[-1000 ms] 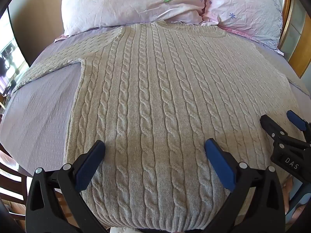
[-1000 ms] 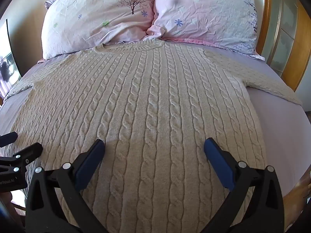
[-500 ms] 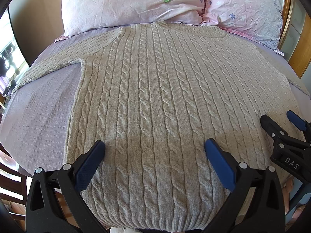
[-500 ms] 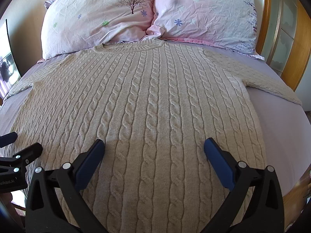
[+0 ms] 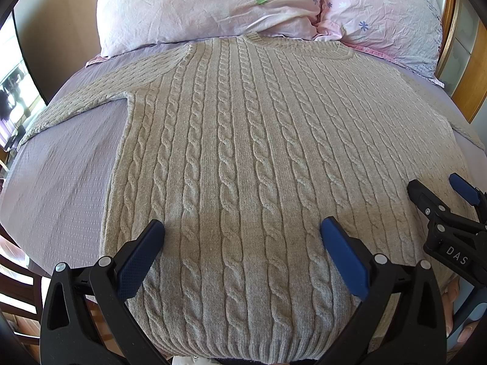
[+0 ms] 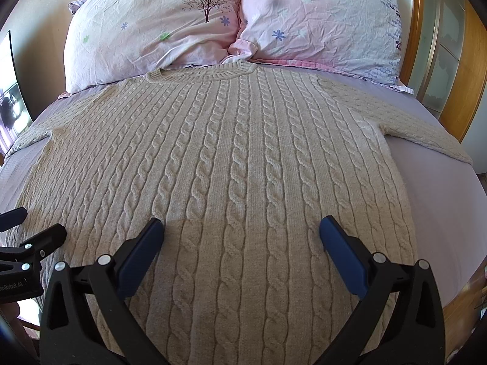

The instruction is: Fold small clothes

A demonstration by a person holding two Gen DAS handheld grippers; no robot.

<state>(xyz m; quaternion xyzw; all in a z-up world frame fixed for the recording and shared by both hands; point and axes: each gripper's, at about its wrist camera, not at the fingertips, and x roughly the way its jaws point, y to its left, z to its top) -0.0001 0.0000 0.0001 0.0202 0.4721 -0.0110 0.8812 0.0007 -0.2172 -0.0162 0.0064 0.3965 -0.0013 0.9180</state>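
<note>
A beige cable-knit sweater [image 5: 243,152] lies flat and face up on the bed, collar toward the pillows and both sleeves spread out; it also fills the right wrist view [image 6: 237,167]. My left gripper [image 5: 242,234] hovers open and empty over the lower left part of the sweater near the hem. My right gripper [image 6: 240,232] hovers open and empty over the lower right part. The right gripper shows at the right edge of the left wrist view [image 5: 441,197], the left one at the left edge of the right wrist view [image 6: 27,231].
The sweater lies on a lilac bedsheet [image 5: 61,176]. Two pink floral pillows [image 6: 158,27] stand at the head of the bed. A wooden headboard and cabinet [image 6: 456,70] are at the right. The bed's near edge [image 5: 18,243] drops off at the lower left.
</note>
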